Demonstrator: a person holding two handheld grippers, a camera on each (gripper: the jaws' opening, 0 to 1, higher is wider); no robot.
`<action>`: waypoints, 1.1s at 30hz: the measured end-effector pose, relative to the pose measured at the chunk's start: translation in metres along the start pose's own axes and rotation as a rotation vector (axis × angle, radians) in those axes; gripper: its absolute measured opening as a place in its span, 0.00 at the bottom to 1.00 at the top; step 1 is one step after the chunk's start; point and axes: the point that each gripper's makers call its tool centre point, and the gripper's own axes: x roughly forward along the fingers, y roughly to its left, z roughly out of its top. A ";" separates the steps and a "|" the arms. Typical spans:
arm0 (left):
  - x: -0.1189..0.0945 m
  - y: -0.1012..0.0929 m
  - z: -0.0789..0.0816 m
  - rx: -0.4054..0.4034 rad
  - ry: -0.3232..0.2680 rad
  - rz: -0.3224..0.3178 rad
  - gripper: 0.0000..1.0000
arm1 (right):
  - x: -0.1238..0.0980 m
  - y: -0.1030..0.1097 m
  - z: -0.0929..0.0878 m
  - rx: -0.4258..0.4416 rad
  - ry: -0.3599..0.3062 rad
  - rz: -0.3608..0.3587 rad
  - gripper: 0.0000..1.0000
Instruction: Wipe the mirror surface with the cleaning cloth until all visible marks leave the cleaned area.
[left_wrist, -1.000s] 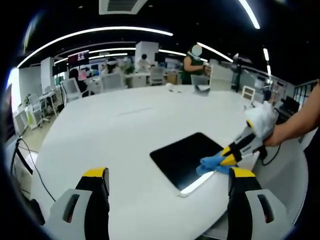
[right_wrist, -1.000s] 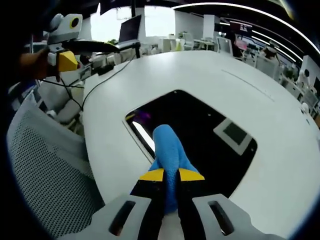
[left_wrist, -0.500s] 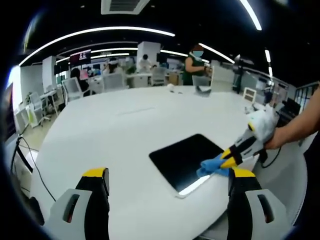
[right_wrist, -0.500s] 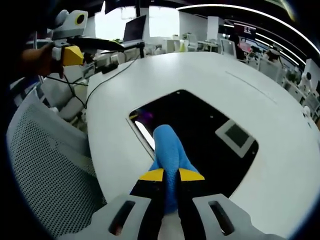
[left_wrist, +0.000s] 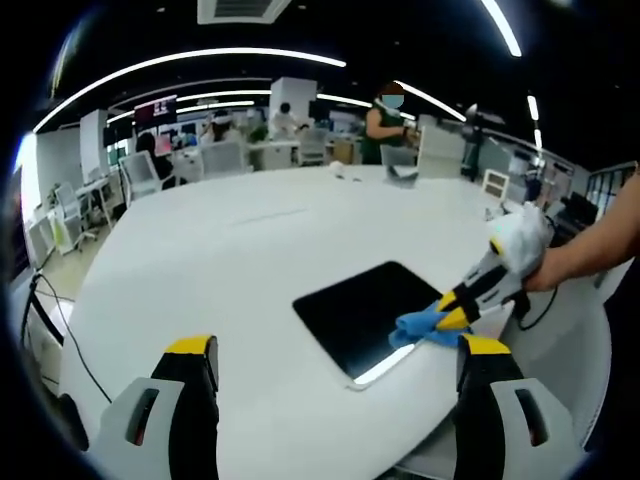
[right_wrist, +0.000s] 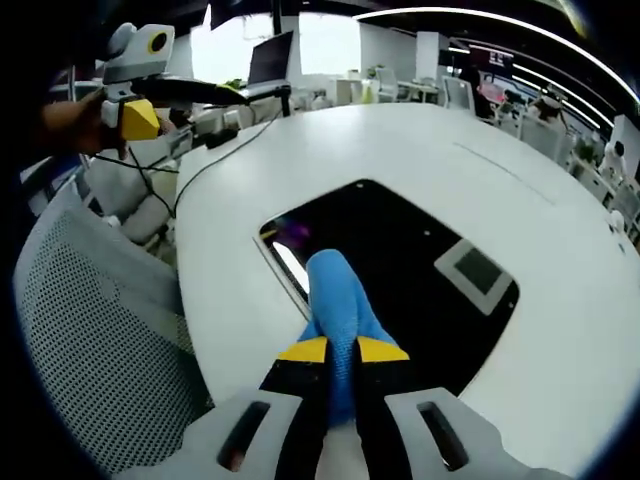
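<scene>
Table (left_wrist: 230, 270): a large white round top in an open office; people sit and stand at desks far behind it.
Mirror (right_wrist: 400, 260): a dark rectangular pane lying flat on the table near its edge, reflecting ceiling lights and a vent. No marks can be made out on it.
Chair (right_wrist: 90, 370): a grey mesh seat, just beside the table edge in the right gripper view.
Right gripper (right_wrist: 342, 350): jaws pressed together, pinching the cloth; it reaches in from the right in the left gripper view (left_wrist: 455, 305).
Left gripper (left_wrist: 330, 345): jaws spread wide, holding nothing, hovering above the table, well apart from the mirror.
Cloth (right_wrist: 335, 300): blue, resting on the mirror near the edge closest to the table rim.
Risk 1: the mirror is unheld; wiping pressure could slide it towards the table rim.
Risk 2: a short fold of cloth could let the jaw tips scrape the glass.
Risk 3: strokes near 1 edge could leave the far area unwiped.
</scene>
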 end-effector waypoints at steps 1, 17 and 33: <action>0.000 0.000 0.000 -0.003 -0.001 0.000 1.00 | 0.000 0.000 0.000 -0.001 0.000 0.001 0.04; 0.001 -0.008 0.004 -0.021 -0.017 -0.033 1.00 | 0.000 -0.001 -0.001 -0.027 0.016 0.060 0.04; 0.006 -0.007 0.003 -0.027 -0.006 -0.016 1.00 | -0.007 -0.009 -0.008 -0.036 0.015 0.082 0.04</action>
